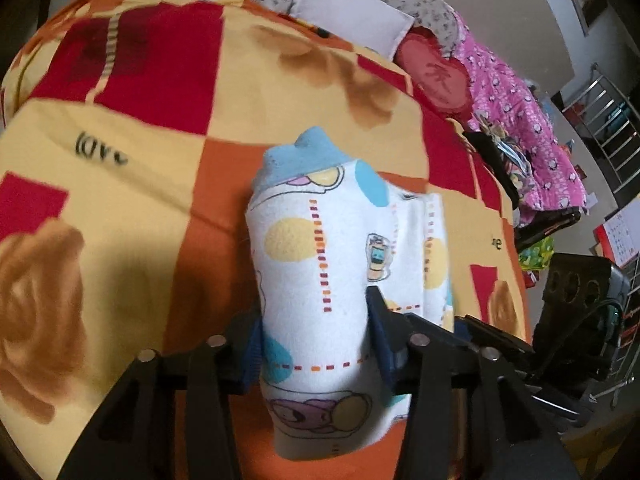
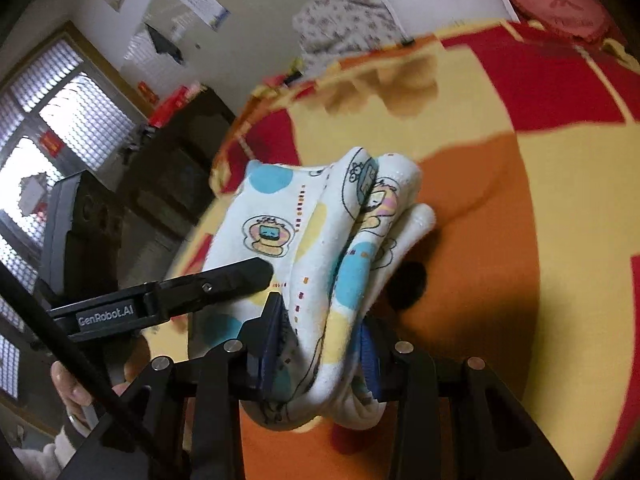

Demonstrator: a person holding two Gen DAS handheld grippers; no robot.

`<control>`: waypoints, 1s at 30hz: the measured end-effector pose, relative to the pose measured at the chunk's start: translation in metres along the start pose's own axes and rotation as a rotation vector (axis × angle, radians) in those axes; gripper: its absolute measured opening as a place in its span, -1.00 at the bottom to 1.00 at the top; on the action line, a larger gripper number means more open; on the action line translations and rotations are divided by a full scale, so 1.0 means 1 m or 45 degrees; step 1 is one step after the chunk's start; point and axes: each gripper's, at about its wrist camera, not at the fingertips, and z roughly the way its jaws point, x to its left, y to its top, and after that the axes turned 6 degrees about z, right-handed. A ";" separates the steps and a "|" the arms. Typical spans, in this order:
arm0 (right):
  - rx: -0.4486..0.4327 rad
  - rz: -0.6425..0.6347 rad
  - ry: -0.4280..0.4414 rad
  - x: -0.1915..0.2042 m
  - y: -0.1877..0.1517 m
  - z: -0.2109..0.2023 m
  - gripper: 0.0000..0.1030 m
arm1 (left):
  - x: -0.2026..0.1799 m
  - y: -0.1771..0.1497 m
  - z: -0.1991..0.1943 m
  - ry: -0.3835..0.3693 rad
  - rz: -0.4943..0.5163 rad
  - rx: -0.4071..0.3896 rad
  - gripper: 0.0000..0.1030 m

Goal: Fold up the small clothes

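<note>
A small white garment [image 1: 320, 264] with cartoon prints, coloured dots and a blue cuff is folded into a thick bundle. It is held up above the patterned bed cover [image 1: 132, 160]. My left gripper [image 1: 316, 344] is shut on one end of the bundle. My right gripper [image 2: 324, 340] is shut on the other end of the same garment [image 2: 320, 220], whose folded layers hang between the fingers. The left gripper's finger [image 2: 236, 276] shows in the right wrist view, pressing on the cloth. The right gripper's body shows at the right edge of the left wrist view.
The bed cover [image 2: 500, 220] is red, yellow and orange checks. A floral quilt and white pillow [image 1: 352, 16] lie at the far end, a pink blanket [image 1: 520, 120] at the right. A dark cabinet [image 2: 176, 184] and window stand left of the bed.
</note>
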 end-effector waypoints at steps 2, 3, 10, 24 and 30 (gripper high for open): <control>-0.004 0.002 -0.011 -0.002 -0.001 0.003 -0.23 | 0.005 -0.001 0.000 -0.019 -0.016 -0.007 0.07; 0.001 0.009 -0.017 -0.004 0.000 0.003 -0.19 | 0.006 -0.001 -0.001 -0.017 -0.024 -0.004 0.16; -0.098 -0.119 -0.140 0.019 0.004 -0.036 -0.19 | 0.001 -0.006 -0.026 0.128 0.021 -0.061 0.24; -0.017 -0.233 -0.247 0.032 -0.019 -0.005 -0.20 | -0.016 -0.022 -0.048 0.387 0.118 -0.158 0.33; -0.067 -0.197 -0.234 0.037 -0.018 -0.023 -0.20 | -0.020 -0.028 -0.063 0.521 0.134 -0.223 0.36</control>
